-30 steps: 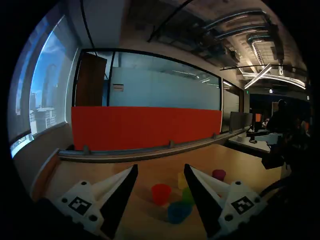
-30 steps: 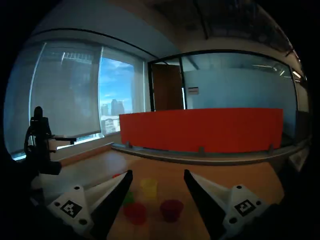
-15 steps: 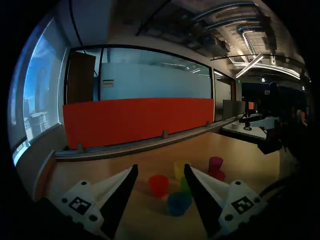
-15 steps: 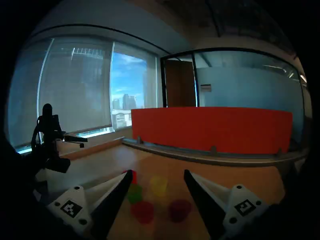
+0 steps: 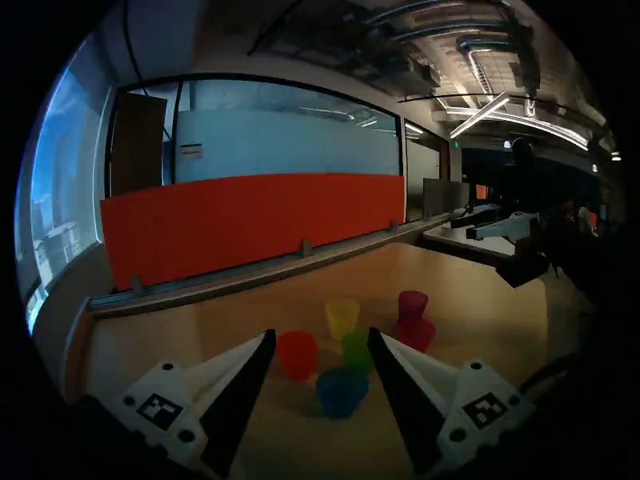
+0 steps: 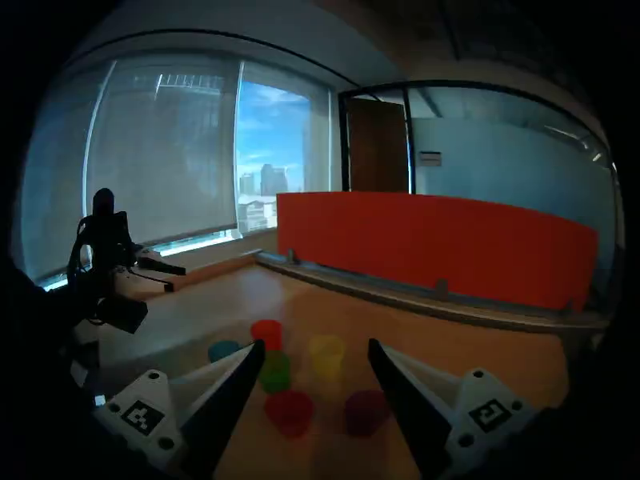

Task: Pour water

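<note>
Yellow plastic is marking the middle of the cluster: the yellow cup [image 5: 342, 318] is standing upright on the wooden table [image 5: 480, 320], and the other cups are gathering around it. In the left gripper view, the orange cup [image 5: 297, 354] is sitting near it on the view's left, the green cup [image 5: 355, 350] is standing just beside it toward the camera, and the blue cup [image 5: 342, 391] is sitting closer still. The magenta cup [image 5: 413, 304] and the red cup [image 5: 422, 336] are overlapping on the view's right of the yellow cup. Whether any cup is holding water cannot be told.

The left gripper [image 5: 321, 331] is hanging above the table short of the yellow cup, its fingers [image 5: 240, 384] spread apart and gripping nothing. The right gripper [image 6: 316, 344] is facing the same cup from another side, its fingers [image 6: 416, 400] likewise apart and empty; from here the red and magenta cups are standing apart, both nearer the camera than the yellow cup.

Beyond the yellow cup, an orange partition [image 5: 240, 224] is running along the table's far edge.
</note>
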A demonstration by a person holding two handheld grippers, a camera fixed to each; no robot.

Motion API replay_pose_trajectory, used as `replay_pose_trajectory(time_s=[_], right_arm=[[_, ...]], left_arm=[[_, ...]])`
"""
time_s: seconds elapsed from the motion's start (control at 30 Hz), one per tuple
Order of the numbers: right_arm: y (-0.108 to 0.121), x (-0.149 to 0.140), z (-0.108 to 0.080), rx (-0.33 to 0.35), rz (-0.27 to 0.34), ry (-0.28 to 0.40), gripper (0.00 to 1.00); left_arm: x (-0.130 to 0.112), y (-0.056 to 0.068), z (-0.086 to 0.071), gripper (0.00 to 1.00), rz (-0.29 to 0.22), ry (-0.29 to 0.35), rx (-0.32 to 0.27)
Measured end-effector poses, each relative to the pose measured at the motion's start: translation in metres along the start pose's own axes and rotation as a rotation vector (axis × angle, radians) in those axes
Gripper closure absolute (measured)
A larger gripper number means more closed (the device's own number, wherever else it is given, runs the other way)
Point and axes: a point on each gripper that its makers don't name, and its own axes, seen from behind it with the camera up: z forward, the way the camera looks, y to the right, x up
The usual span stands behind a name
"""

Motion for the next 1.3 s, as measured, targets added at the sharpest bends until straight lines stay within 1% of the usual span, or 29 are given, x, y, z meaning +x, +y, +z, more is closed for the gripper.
replay_pose_trajectory(time_s=[0.4, 0.6, 0.7, 0.9, 1.0, 1.1, 1.3], right_arm=[[0.0, -0.012, 0.012, 0.018, -0.032, -0.046, 0.01], [0.004, -0.019, 0.017, 0.016, -0.04, -0.065, 0.01], [0.006, -0.023, 0.019, 0.014, -0.043, -0.072, 0.01], [0.009, -0.029, 0.025, 0.015, -0.044, -0.08, 0.01], [0.01, -0.033, 0.028, 0.016, -0.04, -0.086, 0.01], [0.012, -0.036, 0.031, 0.017, -0.035, -0.093, 0.01], [0.014, -0.041, 0.037, 0.016, -0.033, -0.1, 0.01]], left_arm=[[-0.028, 0.008, 0.011, 0.15, 0.035, -0.074, -0.045], [-0.047, 0.012, 0.021, 0.15, 0.031, -0.114, -0.07], [-0.058, 0.014, 0.028, 0.15, 0.028, -0.143, -0.082], [-0.076, 0.015, 0.039, 0.15, 0.051, -0.185, -0.092], [-0.086, 0.017, 0.044, 0.15, 0.058, -0.207, -0.105], [-0.096, 0.021, 0.048, 0.15, 0.061, -0.229, -0.12], [-0.115, 0.022, 0.055, 0.15, 0.069, -0.271, -0.13]])
